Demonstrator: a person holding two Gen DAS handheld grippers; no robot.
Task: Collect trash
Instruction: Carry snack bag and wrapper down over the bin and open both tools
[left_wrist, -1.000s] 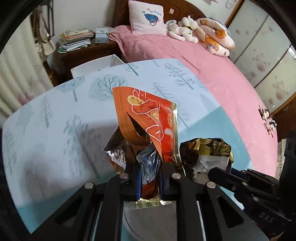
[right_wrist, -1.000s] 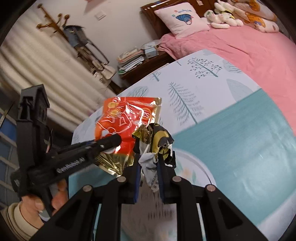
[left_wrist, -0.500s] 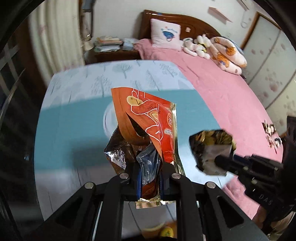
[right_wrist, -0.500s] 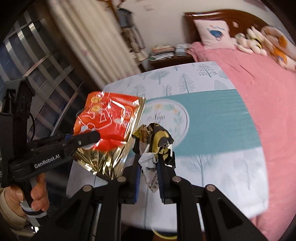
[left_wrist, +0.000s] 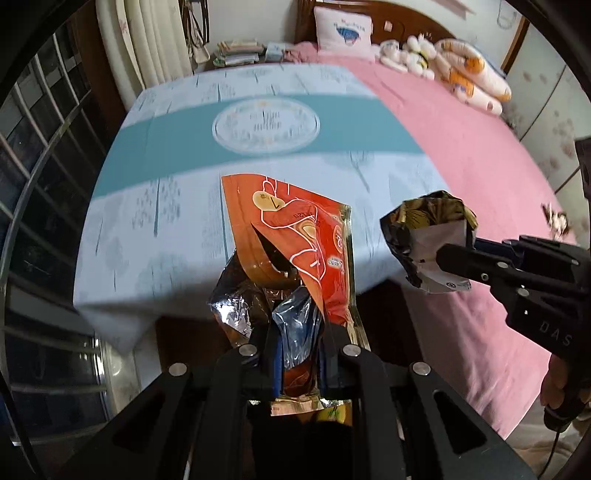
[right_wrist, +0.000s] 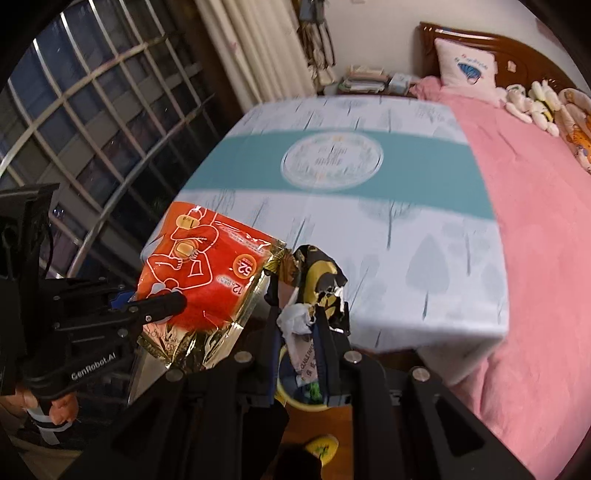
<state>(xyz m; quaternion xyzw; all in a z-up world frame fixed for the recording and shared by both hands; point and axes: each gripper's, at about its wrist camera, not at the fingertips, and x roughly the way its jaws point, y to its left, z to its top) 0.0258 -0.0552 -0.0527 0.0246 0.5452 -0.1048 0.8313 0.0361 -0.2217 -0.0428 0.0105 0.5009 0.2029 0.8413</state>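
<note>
The left gripper (left_wrist: 297, 354) clamps an orange snack bag (left_wrist: 295, 236); the right gripper (right_wrist: 301, 332) pinches a crumpled dark wrapper (right_wrist: 317, 277). A yellow-rimmed bin (right_wrist: 291, 400) sits directly beneath the right gripper.

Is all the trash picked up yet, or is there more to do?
Nearly. The tablecloth shows no trash left on it. In hand: the left gripper is shut on the orange snack bag, and the right gripper is shut on the dark crumpled wrapper. Left to do: drop both somewhere. A yellow-rimmed container shows below the right gripper, perhaps the bin, but I can't be sure.
</note>
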